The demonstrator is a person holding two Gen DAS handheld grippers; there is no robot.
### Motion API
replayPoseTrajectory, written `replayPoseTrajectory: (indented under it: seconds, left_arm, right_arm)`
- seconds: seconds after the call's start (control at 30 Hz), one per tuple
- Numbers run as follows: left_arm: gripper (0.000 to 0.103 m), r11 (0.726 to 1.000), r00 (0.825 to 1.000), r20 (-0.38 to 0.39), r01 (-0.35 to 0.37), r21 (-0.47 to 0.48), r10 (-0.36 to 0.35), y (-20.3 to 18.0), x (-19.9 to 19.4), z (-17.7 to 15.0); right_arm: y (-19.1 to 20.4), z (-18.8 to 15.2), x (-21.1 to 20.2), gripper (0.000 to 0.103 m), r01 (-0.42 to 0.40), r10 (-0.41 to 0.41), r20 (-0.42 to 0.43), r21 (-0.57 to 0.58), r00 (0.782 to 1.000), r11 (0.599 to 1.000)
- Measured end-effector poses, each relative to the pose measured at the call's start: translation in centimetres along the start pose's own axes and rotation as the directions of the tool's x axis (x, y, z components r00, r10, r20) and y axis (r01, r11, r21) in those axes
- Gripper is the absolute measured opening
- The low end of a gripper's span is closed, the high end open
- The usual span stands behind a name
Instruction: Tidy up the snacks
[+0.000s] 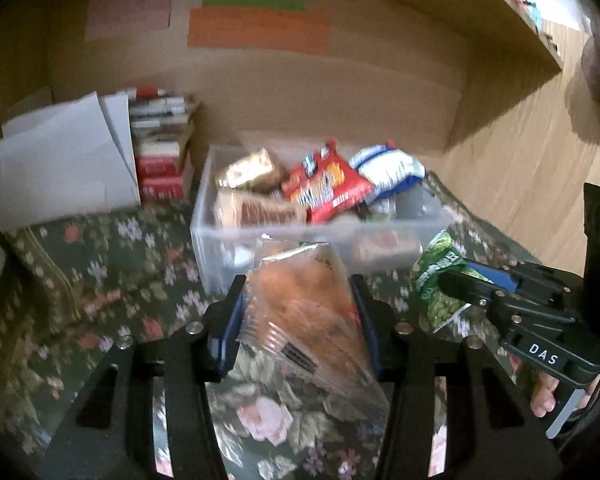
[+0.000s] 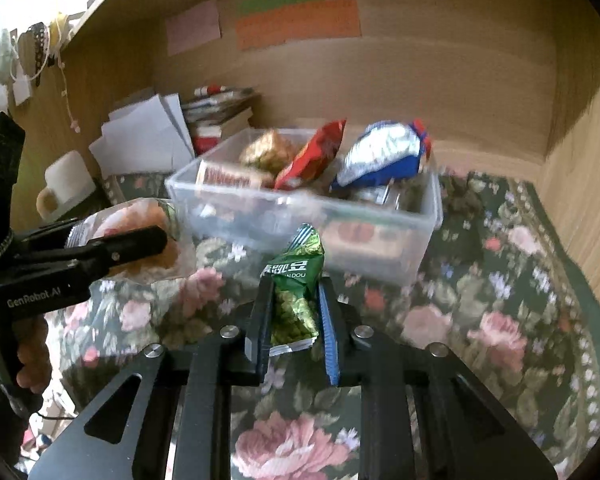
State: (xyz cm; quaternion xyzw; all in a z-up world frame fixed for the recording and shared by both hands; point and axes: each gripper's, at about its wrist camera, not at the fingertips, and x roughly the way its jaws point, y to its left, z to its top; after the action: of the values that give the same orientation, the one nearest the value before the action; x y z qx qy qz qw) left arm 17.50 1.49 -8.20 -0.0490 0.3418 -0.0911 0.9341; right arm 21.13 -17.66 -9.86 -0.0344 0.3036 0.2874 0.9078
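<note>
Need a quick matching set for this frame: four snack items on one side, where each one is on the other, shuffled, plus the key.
Items:
1. clear bread bag
2. green pea packet
3. red snack bag
4. blue-white bag

Places:
A. in the clear bin, right side
B. in the right hand-held gripper
C. in the left hand-held gripper
D. in the bin, middle

Pairs: 1-C, 2-B, 3-D, 4-A
</note>
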Motion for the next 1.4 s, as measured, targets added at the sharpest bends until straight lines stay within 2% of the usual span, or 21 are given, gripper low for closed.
replayPoseTrajectory:
  seconds: [0.4, 0.43, 0.57, 1.0, 1.17, 1.3, 1.4]
  left_arm:
    - [0.049, 0.999, 0.993, 0.111, -0.040, 0.013, 0.038, 0.4, 0.0, 5.7]
    - [0.049, 0.999, 0.992, 0.116, -0.043, 0.015, 0.041, 0.3, 0.2, 6.1]
    - [0.050, 0.998, 0.990, 0.129, -0.054, 0.021, 0.051, 0.4, 1.3, 7.3]
    - [0.050, 0.999, 0.999, 0.023, -0.036, 0.023, 0.036, 1.7, 8.5, 8.2]
    - [0.061, 0.999, 0.999, -0.003, -0.041, 0.012, 0.041, 2.0, 9.8, 7.8]
    - [0.067, 0.999, 0.999, 0.008, -0.042, 0.008, 0.042, 2.0, 9.2, 7.6]
    - [0.068, 0.999, 0.999, 0.031, -0.043, 0.007, 0.043, 1.9, 8.1, 7.4]
  right_arm:
    - [-1.4, 4.4, 0.2, 0.020, 0.028, -0.027, 0.086, -0.005, 0.996, 1.000]
    - [-1.6, 4.7, 0.4, 0.020, 0.033, -0.033, 0.039, -0.007, 0.999, 0.999]
    - [-2.1, 5.7, 1.8, 0.020, 0.045, -0.045, 0.028, -0.011, 0.999, 0.999]
    - [-3.1, 6.9, 6.3, 0.020, 0.060, -0.061, -0.038, -0.028, 0.997, 0.998]
    - [-3.2, 6.8, 6.4, 0.021, 0.074, -0.076, -0.041, -0.040, 0.996, 0.996]
    - [-3.3, 6.9, 6.1, 0.028, 0.089, -0.091, -0.037, -0.047, 0.995, 0.995]
    - [-3.3, 7.1, 5.3, 0.040, 0.094, -0.095, -0.016, -0.042, 0.995, 0.995]
